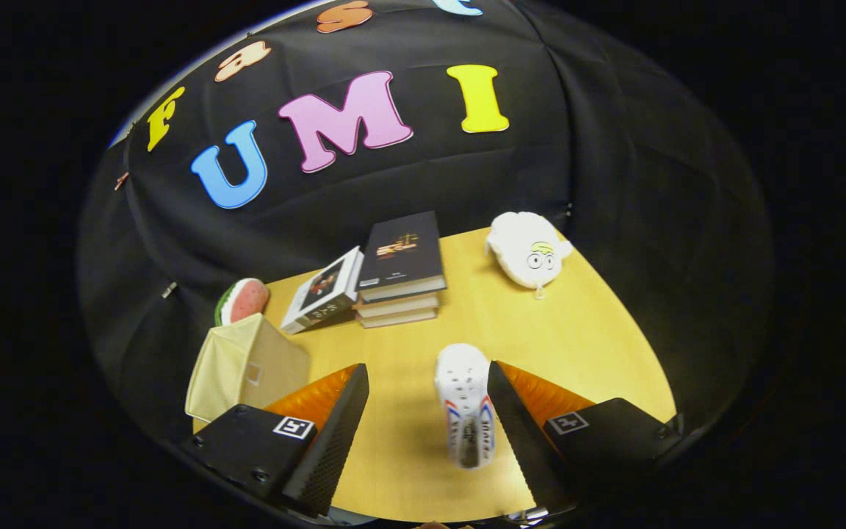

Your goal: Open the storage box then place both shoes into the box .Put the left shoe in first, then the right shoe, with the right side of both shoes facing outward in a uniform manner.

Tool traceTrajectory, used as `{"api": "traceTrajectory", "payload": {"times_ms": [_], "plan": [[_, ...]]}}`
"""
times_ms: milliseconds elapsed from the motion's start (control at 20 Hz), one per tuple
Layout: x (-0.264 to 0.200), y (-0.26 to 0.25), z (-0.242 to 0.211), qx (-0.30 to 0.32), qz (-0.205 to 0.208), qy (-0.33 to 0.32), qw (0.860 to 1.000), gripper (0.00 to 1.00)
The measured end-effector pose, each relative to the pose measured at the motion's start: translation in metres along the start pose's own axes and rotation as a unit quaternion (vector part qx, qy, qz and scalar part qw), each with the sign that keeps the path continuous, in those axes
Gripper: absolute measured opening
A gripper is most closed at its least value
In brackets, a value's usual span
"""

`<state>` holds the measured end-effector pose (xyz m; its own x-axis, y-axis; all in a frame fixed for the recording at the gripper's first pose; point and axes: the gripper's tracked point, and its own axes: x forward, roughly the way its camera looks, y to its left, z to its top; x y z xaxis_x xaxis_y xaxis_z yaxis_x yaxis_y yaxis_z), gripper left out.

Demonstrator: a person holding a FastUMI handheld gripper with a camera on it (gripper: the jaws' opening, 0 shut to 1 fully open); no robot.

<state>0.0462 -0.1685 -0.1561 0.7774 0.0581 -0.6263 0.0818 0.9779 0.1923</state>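
Note:
A white shoe (465,404) with red and blue side stripes stands on the yellow table (577,338), its toe pointing away from me. It sits between my fingers, close against the right finger (518,433) and well apart from the left one. My gripper (427,378) is open and wide. A cream fabric storage box (243,367) stands just beyond the left finger at the table's left edge; whether its lid is open I cannot tell.
A stack of books (401,272) with another book (322,292) leaning on it stands at the back of the table. A watermelon-slice toy (241,300) lies behind the box. A white plush toy (529,251) rests at the far right corner.

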Motion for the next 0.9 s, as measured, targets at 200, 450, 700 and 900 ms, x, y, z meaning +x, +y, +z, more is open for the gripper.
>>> {"api": "traceTrajectory", "payload": {"times_ms": [200, 450, 700, 900], "plan": [[0.006, -0.054, -0.019, -0.032, -0.020, 0.030, 0.999, 0.99], [0.034, -0.083, -0.052, -0.058, -0.005, 0.064, 0.996, 0.99], [0.062, -0.093, -0.096, -0.079, 0.024, 0.137, 0.987, 0.99], [0.088, -0.080, -0.118, -0.093, 0.039, 0.176, 0.979, 0.99]]}}
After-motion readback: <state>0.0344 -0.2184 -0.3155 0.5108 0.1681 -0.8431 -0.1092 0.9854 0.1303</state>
